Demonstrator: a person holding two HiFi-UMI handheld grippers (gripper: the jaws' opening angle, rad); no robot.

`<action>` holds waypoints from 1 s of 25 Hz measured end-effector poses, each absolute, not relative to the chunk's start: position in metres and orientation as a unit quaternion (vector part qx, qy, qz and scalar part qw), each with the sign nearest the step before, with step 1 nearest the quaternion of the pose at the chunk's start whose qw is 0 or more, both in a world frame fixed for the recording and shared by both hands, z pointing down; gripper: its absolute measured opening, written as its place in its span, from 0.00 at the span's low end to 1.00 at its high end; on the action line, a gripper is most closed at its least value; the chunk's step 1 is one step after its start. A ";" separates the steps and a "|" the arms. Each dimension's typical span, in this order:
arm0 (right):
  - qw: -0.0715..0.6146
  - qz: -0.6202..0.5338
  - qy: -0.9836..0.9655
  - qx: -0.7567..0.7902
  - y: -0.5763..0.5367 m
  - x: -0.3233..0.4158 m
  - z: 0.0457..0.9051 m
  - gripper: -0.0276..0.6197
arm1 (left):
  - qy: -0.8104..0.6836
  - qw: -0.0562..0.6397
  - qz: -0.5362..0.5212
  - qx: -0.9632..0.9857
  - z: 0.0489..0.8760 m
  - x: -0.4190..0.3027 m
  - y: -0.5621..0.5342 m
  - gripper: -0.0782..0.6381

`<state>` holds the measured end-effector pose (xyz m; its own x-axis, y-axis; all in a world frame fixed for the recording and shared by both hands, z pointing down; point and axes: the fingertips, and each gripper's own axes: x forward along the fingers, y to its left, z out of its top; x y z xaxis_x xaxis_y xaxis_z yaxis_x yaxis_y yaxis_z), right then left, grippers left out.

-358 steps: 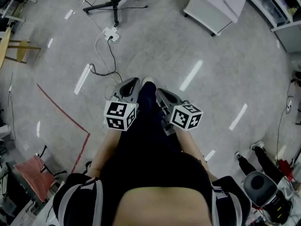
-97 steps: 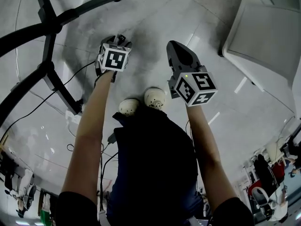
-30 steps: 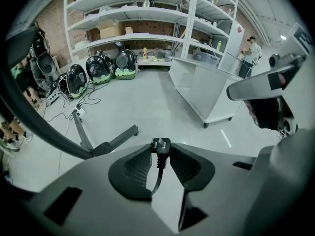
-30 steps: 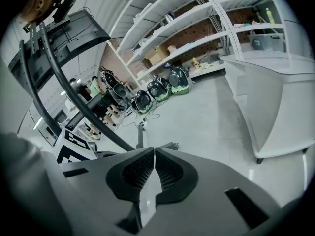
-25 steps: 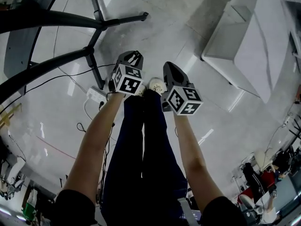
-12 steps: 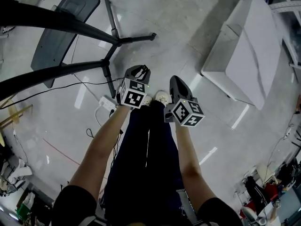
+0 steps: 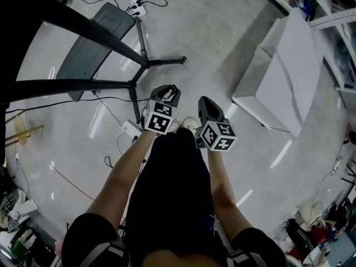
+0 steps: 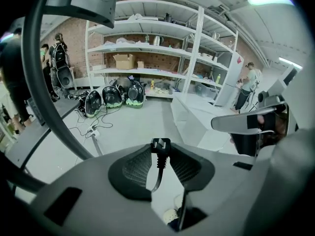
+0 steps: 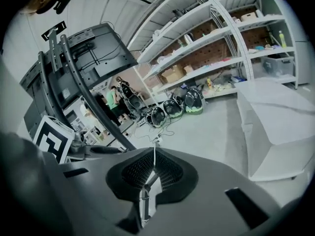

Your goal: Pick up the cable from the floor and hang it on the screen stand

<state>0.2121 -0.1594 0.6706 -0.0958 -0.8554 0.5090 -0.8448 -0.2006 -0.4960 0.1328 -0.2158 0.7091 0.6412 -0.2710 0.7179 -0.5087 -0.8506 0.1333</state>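
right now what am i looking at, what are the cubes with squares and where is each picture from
No robot: a person holds a two-jaw gripper in each hand. The head view looks down from the person's head at the left gripper and the right gripper; the marker cubes are part of them. The other two come from a camera on each gripper, looking along its jaws. On the floor are the black screen stand and a white power strip. The left gripper is shut on the black plug of a cable. The right gripper's jaws are together; whether they pinch anything I can't tell.
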 end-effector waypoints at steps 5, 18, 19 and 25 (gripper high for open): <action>-0.006 -0.372 0.652 -0.660 -0.157 0.208 0.637 0.08 | -0.227 0.165 0.344 0.896 0.667 0.133 -0.211 0.28; 0.000 -0.367 0.683 -0.632 -0.151 0.160 0.565 0.08 | -0.241 0.174 0.304 0.905 0.584 0.107 -0.192 0.28; -0.002 -0.364 0.684 -0.631 -0.150 0.159 0.560 0.08 | -0.245 0.176 0.299 0.905 0.582 0.105 -0.191 0.28; 0.003 -0.370 0.691 -0.622 -0.149 0.157 0.524 0.08 | -0.246 0.165 0.272 0.916 0.551 0.103 -0.186 0.28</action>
<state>0.1566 -0.1495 0.5240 -0.2271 -0.8605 0.4560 -0.8568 -0.0460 -0.5136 0.1025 -0.1864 0.5506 0.7312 -0.3598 0.5796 -0.5397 -0.8248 0.1687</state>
